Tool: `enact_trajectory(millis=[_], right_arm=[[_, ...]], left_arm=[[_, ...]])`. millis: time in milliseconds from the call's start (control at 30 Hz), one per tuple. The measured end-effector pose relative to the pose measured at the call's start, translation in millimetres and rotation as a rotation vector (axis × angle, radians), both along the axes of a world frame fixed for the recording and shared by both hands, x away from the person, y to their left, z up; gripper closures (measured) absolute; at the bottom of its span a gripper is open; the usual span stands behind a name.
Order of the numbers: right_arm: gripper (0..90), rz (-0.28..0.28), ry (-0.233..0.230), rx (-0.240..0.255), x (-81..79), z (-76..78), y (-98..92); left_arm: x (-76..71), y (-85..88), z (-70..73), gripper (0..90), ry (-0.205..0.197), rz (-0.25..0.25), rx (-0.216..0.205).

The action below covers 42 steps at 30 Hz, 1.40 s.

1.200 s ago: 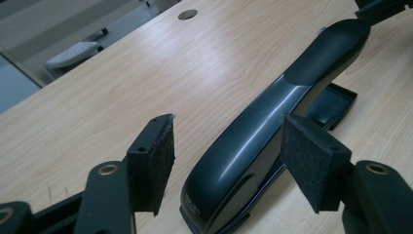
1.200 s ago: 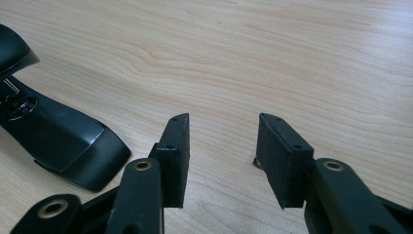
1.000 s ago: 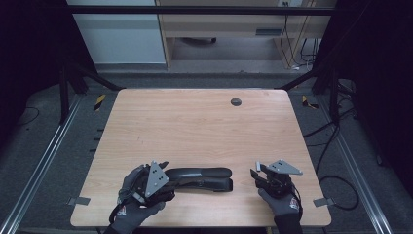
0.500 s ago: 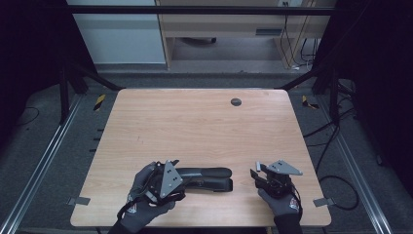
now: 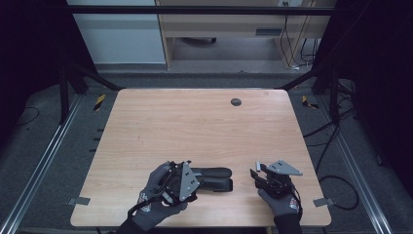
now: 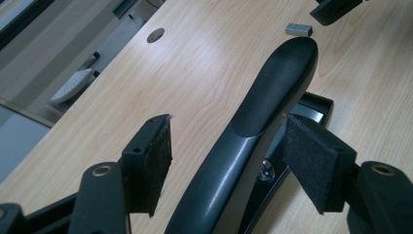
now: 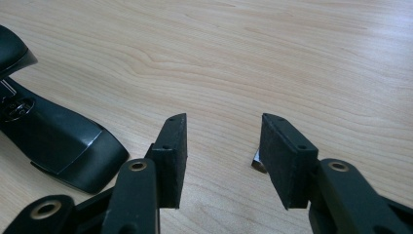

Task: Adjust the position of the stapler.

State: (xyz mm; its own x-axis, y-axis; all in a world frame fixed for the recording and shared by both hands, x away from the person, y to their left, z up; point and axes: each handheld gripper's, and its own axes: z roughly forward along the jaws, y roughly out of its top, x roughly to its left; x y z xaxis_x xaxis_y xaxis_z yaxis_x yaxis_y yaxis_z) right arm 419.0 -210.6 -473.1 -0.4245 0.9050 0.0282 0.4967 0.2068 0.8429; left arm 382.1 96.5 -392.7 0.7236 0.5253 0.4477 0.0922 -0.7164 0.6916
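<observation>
A black stapler (image 5: 216, 178) lies flat near the table's front edge, its long arm (image 6: 272, 83) pointing right. My left gripper (image 5: 198, 181) straddles its rear half. The jaws have just been opening and now stand wide on either side of the arm (image 6: 229, 141), with a plain gap at the left pad (image 6: 148, 161). My right gripper (image 5: 256, 171) rests open on the table just right of the stapler's nose (image 7: 58, 141). A small metal staple strip (image 7: 257, 163) lies on the wood by its right pad (image 7: 285, 156), also seen as the staple strip (image 6: 298, 29).
A round cable hole (image 5: 235, 102) sits near the table's far edge. The wooden table (image 5: 195, 126) is framed by black rails, with metal floor tracks (image 5: 44, 161) along both sides. Cables (image 5: 336, 185) trail off the right side.
My left hand has slid to the right along the stapler, so the gripper now covers more of it. The stapler and my right gripper have stayed put.
</observation>
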Motion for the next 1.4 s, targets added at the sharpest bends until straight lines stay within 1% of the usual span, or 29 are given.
enact_trajectory(millis=[100,133,233,300,400,500,567,633,733,800,867,933,1033,1067,1100,1133,1167,1233,1267,1400], right_arm=[[53.7,-0.001,0.001,0.0,0.2,0.0,-0.2],[53.7,-0.001,0.002,0.001,0.2,-0.1,-0.1],[53.7,0.0,0.001,-0.001,0.4,-0.3,-0.2],[53.7,0.0,0.004,0.004,0.1,0.1,-0.2],[53.7,0.0,0.004,0.005,0.1,0.1,-0.2],[53.7,0.002,0.006,0.006,0.1,0.1,-0.1],[53.7,0.003,0.004,0.003,0.1,0.0,-0.2],[53.7,0.004,0.006,0.004,0.0,-0.1,0.3],[53.7,0.005,0.005,0.002,0.3,-0.3,0.3],[53.7,0.003,0.005,0.003,0.3,-0.3,0.4],[53.7,0.006,0.006,0.004,0.1,-0.1,0.2],[53.8,0.007,0.006,0.006,0.1,-0.1,0.3],[53.8,0.006,0.009,0.006,0.2,-0.2,0.5],[53.8,0.007,0.009,0.005,0.2,-0.3,0.5],[53.8,0.007,0.01,0.005,0.2,-0.3,0.6],[53.8,0.008,0.009,0.004,0.2,-0.3,0.6],[53.8,0.008,0.01,0.005,0.1,-0.2,0.6],[53.8,0.008,0.01,0.007,0.0,-0.2,0.6],[53.9,0.007,0.011,0.008,0.0,-0.1,0.7],[55.0,0.012,0.01,0.013,-0.1,-0.1,0.6]], left_arm=[[-0.7,-4.3,-1.2,34.1,-0.005,-0.008,0.019],[-1.0,-6.8,-1.8,33.9,-0.008,-0.014,0.035],[-1.4,-9.2,-2.7,33.8,-0.01,-0.016,0.041],[-2.3,-12.3,-3.1,33.5,-0.015,-0.02,0.056],[-2.8,-14.5,-3.8,33.2,-0.02,-0.023,0.064],[-4.2,-18.6,-5.9,33.0,-0.034,-0.027,0.091],[-4.8,-19.7,-6.9,32.9,-0.035,-0.029,0.094],[-5.7,-23.1,-9.3,32.8,-0.042,-0.032,0.111],[-5.9,-26.4,-11.3,32.6,-0.045,-0.036,0.122],[-5.9,-27.6,-11.9,32.6,-0.045,-0.037,0.122],[-6.0,-31.3,-14.0,32.5,-0.049,-0.042,0.139],[-6.0,-32.6,-15.0,32.5,-0.052,-0.043,0.143],[-6.6,-36.9,-18.3,32.3,-0.062,-0.045,0.16],[-6.9,-38.0,-18.5,32.3,-0.06,-0.047,0.175],[-7.0,-39.6,-20.0,32.2,-0.062,-0.048,0.17],[-7.1,-42.3,-22.2,32.1,-0.071,-0.049,0.18],[-7.1,-42.3,-22.2,32.0,-0.071,-0.049,0.18],[-7.2,-44.9,-24.2,32.0,-0.077,-0.05,0.193],[-7.2,-47.2,-25.4,32.0,-0.083,-0.053,0.209],[-6.4,-50.7,-27.8,32.0,-0.085,-0.058,0.215]])
